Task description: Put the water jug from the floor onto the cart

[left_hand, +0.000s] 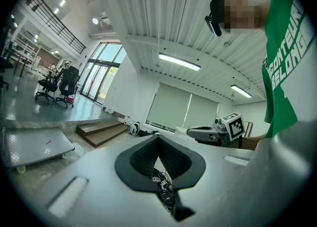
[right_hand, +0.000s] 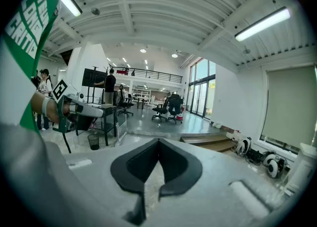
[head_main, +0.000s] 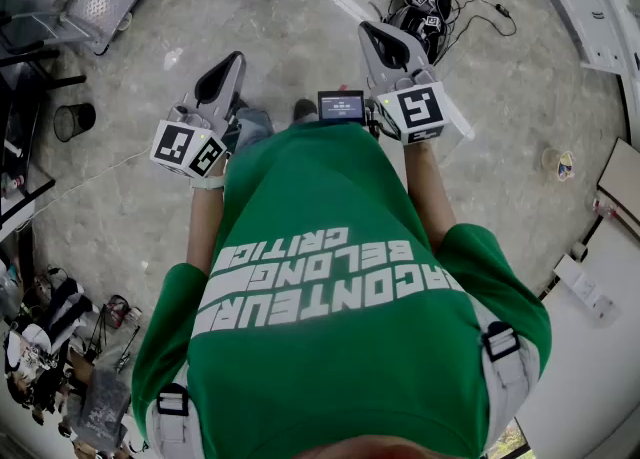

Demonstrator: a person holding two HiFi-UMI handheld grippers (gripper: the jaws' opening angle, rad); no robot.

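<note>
Strip lights (right_hand: pixel 262 23) are glowing along the ribbed white ceiling (right_hand: pixel 163 18), daylight is pouring through tall windows (right_hand: pixel 200 90), office chairs (right_hand: pixel 168 107) are standing on the glossy grey floor (head_main: pixel 150 197) (marbled, reflecting), and wooden steps (left_hand: pixel 101 132) are sitting near drawn blinds (left_hand: pixel 183 110).

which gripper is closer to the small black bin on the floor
Left. In the head view the bin sits left of the left gripper; the right gripper is farther right, beyond it.

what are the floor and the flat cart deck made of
Floor: likely polished stone or stone-look tile; grey veining, glossy reflections. Cart deck: probably metal; dull silver-grey, finely textured top, though painted plastic is possible.
</note>
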